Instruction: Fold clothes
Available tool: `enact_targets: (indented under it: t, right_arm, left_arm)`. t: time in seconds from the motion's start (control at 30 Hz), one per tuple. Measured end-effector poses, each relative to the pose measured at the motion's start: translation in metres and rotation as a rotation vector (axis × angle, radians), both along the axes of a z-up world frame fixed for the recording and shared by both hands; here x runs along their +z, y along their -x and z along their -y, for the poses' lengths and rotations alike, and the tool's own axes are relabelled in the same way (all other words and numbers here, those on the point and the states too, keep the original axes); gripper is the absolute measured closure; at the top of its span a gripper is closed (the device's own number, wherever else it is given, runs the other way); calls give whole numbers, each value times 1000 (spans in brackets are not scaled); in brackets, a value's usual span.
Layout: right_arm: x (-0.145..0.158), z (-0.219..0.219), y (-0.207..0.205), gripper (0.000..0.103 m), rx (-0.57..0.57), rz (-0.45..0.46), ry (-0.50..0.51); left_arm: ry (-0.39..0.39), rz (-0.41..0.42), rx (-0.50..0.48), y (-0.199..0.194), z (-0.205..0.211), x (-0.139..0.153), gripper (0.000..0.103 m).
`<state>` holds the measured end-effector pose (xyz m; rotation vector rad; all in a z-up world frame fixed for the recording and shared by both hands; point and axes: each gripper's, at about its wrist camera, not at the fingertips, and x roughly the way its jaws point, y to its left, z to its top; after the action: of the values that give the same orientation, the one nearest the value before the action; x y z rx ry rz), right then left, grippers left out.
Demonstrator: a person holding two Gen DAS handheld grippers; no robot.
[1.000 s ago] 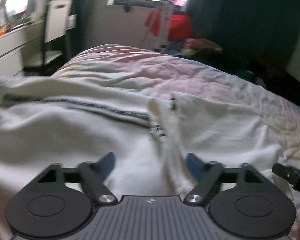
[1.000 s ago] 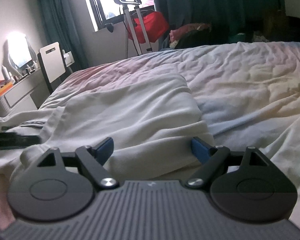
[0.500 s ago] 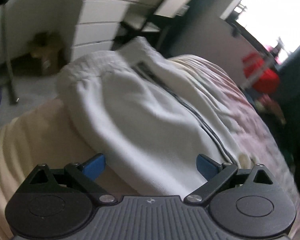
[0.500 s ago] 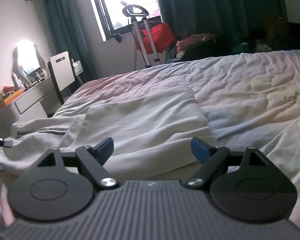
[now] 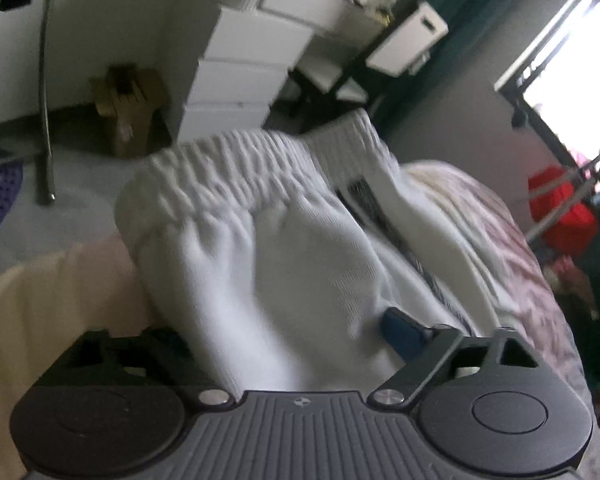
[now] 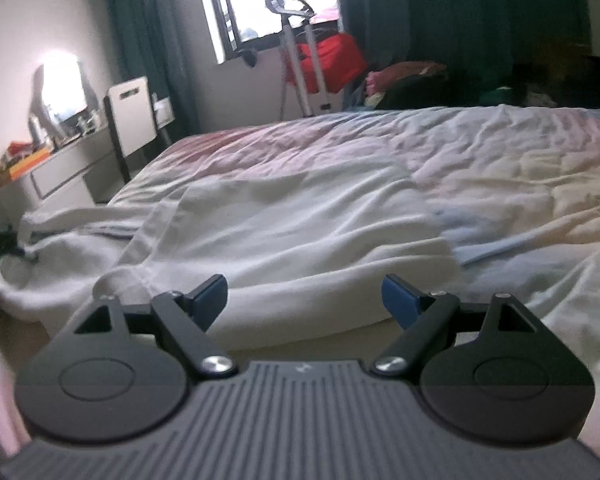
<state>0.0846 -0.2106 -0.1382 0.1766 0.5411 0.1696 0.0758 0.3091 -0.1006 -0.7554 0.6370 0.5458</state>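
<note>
A white garment with a ribbed elastic band (image 5: 228,184) and a dark stripe lies on the bed near its left edge. In the left wrist view the cloth (image 5: 276,288) fills the space between the wide-apart fingers of my left gripper (image 5: 288,340); its left finger is covered by the cloth, its right blue pad (image 5: 400,332) shows. In the right wrist view the same garment (image 6: 284,236) lies spread and partly folded ahead of my right gripper (image 6: 304,296), which is open and empty just above its near edge.
The bed (image 6: 480,168) has a wrinkled pale pink and white cover. White drawers (image 5: 244,64) and a chair (image 6: 132,116) stand left of the bed. A red bag on a stand (image 6: 332,60) is by the window, and dark clothes are piled at the back right.
My left gripper swung left toward the bed's edge and pushed forward onto the garment's elastic band, so cloth now lies between its fingers. My right gripper has risen slightly and stays open.
</note>
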Motion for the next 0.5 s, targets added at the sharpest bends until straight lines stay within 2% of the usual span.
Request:
enact_targets:
  t: [0.03, 0.07, 0.1, 0.17, 0.27, 0.4, 0.5]
  right_arm:
    - [-3, -3, -2, 17, 10, -14, 6]
    - [-7, -6, -5, 17, 14, -29, 11]
    - [-11, -7, -7, 16, 18, -44, 10]
    - [-21, -8, -14, 15, 31, -81, -4]
    - [-27, -11, -18, 15, 38, -101, -2]
    - [-19, -7, -15, 16, 26, -98, -44]
    - [-9, 5, -11, 17, -3, -84, -99]
  left_arm:
    - [0, 19, 1, 1, -3, 0, 31]
    - [-6, 36, 1, 1, -6, 0, 45]
    - [-24, 51, 0, 2, -6, 2, 51]
    - [-98, 71, -18, 2, -1, 13, 77]
    - [-265, 92, -71, -3, 27, 41, 88]
    - [-475, 167, -139, 1, 77, 84, 89]
    - [-563, 226, -190, 6, 115, 113, 90]
